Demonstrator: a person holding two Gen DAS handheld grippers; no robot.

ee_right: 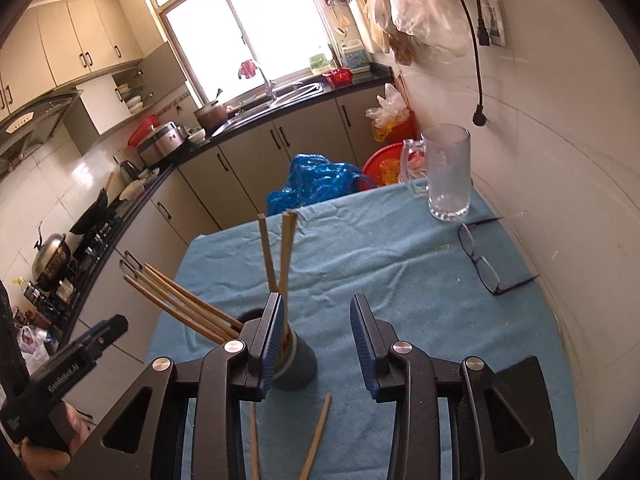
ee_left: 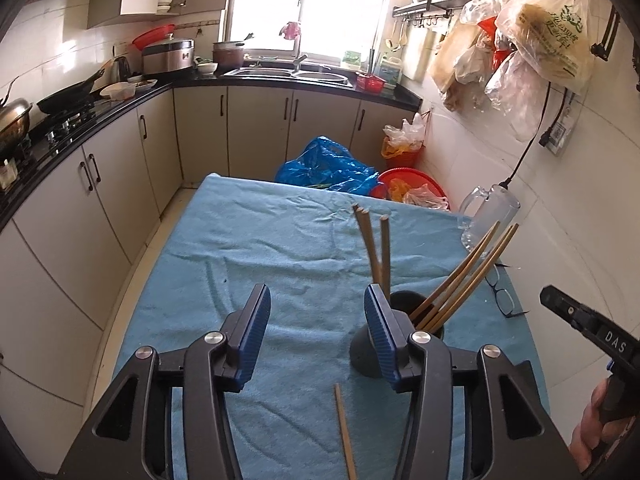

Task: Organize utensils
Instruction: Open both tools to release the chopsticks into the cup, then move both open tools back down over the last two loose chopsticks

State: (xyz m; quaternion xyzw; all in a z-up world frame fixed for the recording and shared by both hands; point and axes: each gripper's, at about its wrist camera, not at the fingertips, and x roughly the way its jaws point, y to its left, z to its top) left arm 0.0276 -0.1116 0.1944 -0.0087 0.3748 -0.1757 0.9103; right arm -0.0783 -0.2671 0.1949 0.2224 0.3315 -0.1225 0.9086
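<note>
Chopsticks (ee_right: 276,256) stand upright and leaning in a dark cylindrical holder (ee_right: 296,364) on the blue cloth (ee_right: 380,264) covering the table, one cluster splayed toward the counter side and a pair crossing above the rim; two more loose chopsticks (ee_right: 318,436) lie flat on the cloth just before the holder. Left gripper (ee_left: 316,324) and right gripper (ee_right: 316,340) both have fingers apart with nothing between the pads, each positioned close beside the holder. A glass mug (ee_right: 446,172) and eyeglasses (ee_right: 484,260) sit well apart toward the wall.
</note>
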